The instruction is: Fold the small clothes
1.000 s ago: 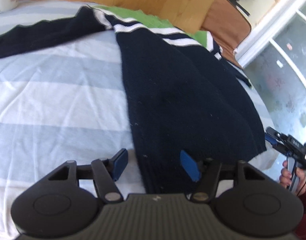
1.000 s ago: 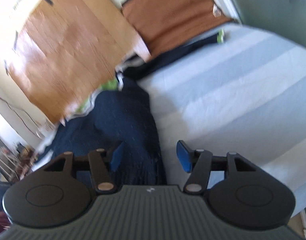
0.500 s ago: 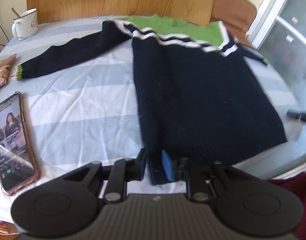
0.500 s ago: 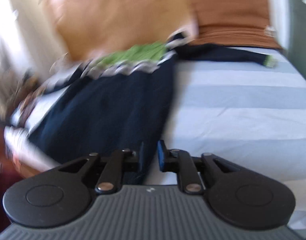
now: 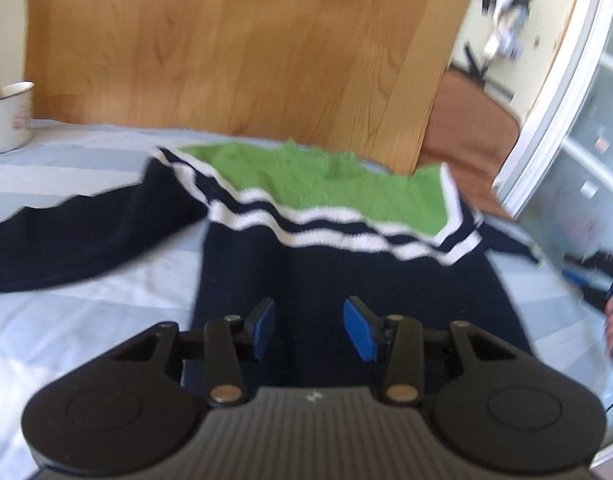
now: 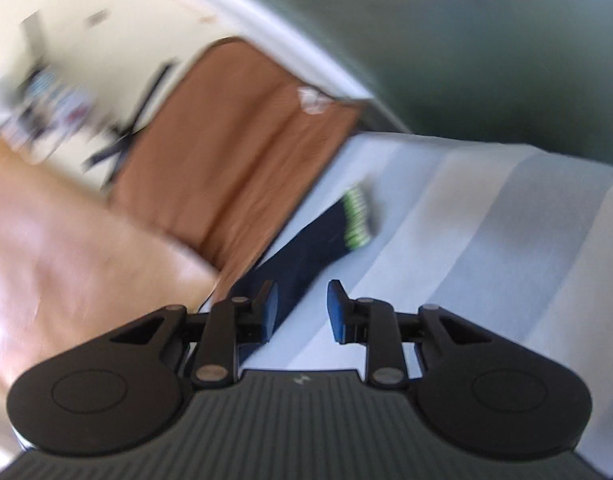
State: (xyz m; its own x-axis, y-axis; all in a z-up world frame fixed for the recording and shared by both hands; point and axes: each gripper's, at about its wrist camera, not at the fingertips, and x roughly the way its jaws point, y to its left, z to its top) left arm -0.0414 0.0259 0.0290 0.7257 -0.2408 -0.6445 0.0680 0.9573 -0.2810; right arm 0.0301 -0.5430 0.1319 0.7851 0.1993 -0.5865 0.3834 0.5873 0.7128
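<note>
The sweater [image 5: 346, 272] is lying flat on the striped bedsheet [image 5: 86, 300], a navy knit with a green yoke edged by white stripes near the wooden headboard [image 5: 246, 48]. Its left sleeve [image 5: 78, 240] is stretching out leftward across the sheet, towards the side where a white mug [image 5: 10, 116] is standing beside the headboard. The left gripper [image 5: 309, 328] is hovering over the sweater's dark body, tilting downward, its blue pads parted and opening with no cloth pinched between them. Further right, the other sleeve [image 6: 306, 248], ending in a green-striped cuff [image 6: 356, 220], is lying along the sheet's edge beside a brown cushion [image 6: 226, 152]. The right gripper [image 6: 302, 308] is pointing along this sleeve, rolled sideways, jaws partly apart and opening, gripping nothing.
</note>
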